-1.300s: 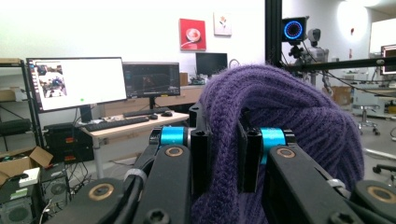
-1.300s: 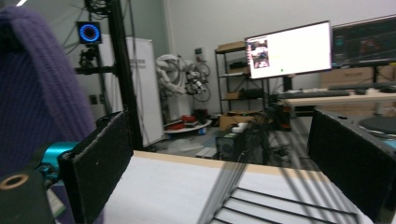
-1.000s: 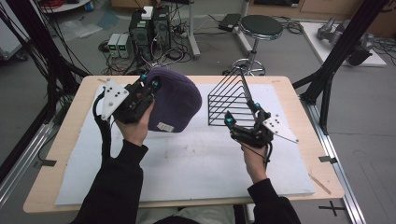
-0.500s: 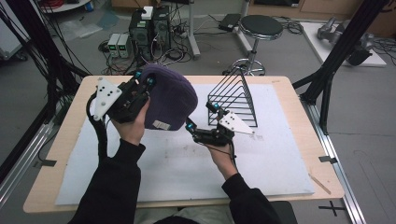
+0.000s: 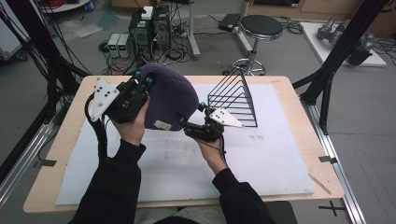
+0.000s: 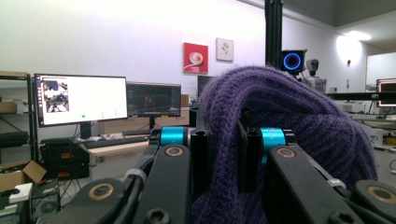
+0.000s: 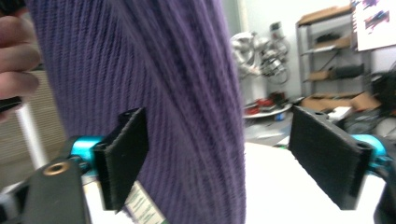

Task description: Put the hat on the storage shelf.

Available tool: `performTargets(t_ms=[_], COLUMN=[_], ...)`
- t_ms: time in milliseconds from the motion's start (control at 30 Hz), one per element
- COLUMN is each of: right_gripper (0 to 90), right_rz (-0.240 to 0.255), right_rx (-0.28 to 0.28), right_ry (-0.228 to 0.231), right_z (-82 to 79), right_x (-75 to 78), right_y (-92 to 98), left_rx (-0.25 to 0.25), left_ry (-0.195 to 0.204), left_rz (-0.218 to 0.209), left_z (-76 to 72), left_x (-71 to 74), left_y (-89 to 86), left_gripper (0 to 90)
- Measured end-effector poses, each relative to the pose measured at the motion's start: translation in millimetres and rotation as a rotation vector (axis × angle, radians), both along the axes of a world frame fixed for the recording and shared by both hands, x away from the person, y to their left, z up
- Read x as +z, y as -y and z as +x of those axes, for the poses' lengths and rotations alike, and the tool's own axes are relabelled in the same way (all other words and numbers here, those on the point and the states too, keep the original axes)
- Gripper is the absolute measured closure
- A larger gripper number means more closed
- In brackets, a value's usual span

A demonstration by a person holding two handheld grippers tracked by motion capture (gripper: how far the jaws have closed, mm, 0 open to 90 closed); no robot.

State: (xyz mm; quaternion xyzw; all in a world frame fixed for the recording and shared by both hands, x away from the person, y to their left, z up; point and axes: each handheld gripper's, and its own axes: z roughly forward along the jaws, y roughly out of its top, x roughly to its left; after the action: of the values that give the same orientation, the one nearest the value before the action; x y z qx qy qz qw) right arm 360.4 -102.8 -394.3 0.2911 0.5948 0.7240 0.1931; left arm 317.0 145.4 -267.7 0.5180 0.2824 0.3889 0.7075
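The left hand-held gripper [image 5: 148,83] is shut tight on a fold of the purple hat [image 5: 170,100]. It holds the hat up off the tabletop [image 5: 280,149], near the far edge and a bit left of the middle. In the left gripper view the knit is squeezed between the two black jaws.

The right hand-held gripper [image 5: 191,122] is right at the hat's low rim, on the side near the wire rack [image 5: 233,100]. Its jaws are wide apart and have just been closing a little. In the right gripper view the hat's edge hangs between the pads [image 7: 123,156], close to the left pad, and the other pad is well away from it. So this gripper does not have hold of anything yet.

The hat hangs down from the left gripper, so its long way runs up and down. The rim is just in front of the right gripper. I think the next move is to close the right jaws on that rim.
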Motion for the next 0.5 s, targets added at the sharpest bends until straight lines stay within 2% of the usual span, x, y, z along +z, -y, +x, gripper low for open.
performTargets(t_ms=[33, 67, 133, 200, 267, 367, 500], right_gripper=[28.7, 31.5, 43.0, 61.5, 75.1, 79.1, 79.8], right_rz=[0.001, -0.004, -0.003, -0.001, 0.001, 0.014, 0.0], right_rx=[0.031, 0.034, 0.058, 0.064, 0.057, 0.05, 0.039], right_ry=[-0.009, -0.005, -0.002, -0.002, -0.014, -0.015, -0.006], right_z=[0.9, 1.0, -0.3, -3.2, -5.5, -6.5, -8.7], right_x=[-0.6, -0.9, -0.7, 0.7, 3.0, 4.7, 7.0], right_y=[-0.1, -0.8, -2.9, -4.3, -3.5, -1.6, 1.3], left_rx=[0.0, -0.001, -0.005, -0.01, -0.008, -0.005, -0.001], left_ry=[0.001, -0.001, -0.004, -0.006, -0.002, 0.002, 0.005], left_rz=[-0.002, -0.002, -0.002, -0.002, 0.0, 0.001, 0.01], left_z=[0.4, 0.6, 1.5, 1.7, 1.4, 0.7, -0.3], left_x=[-0.1, -0.3, -0.9, -1.5, -1.6, -1.2, -1.1], left_y=[0.4, 0.7, 1.5, 1.8, 1.6, 1.1, 1.0], left_gripper=[79.5, 79.5, 79.5, 79.5, 79.5, 79.5, 79.5])
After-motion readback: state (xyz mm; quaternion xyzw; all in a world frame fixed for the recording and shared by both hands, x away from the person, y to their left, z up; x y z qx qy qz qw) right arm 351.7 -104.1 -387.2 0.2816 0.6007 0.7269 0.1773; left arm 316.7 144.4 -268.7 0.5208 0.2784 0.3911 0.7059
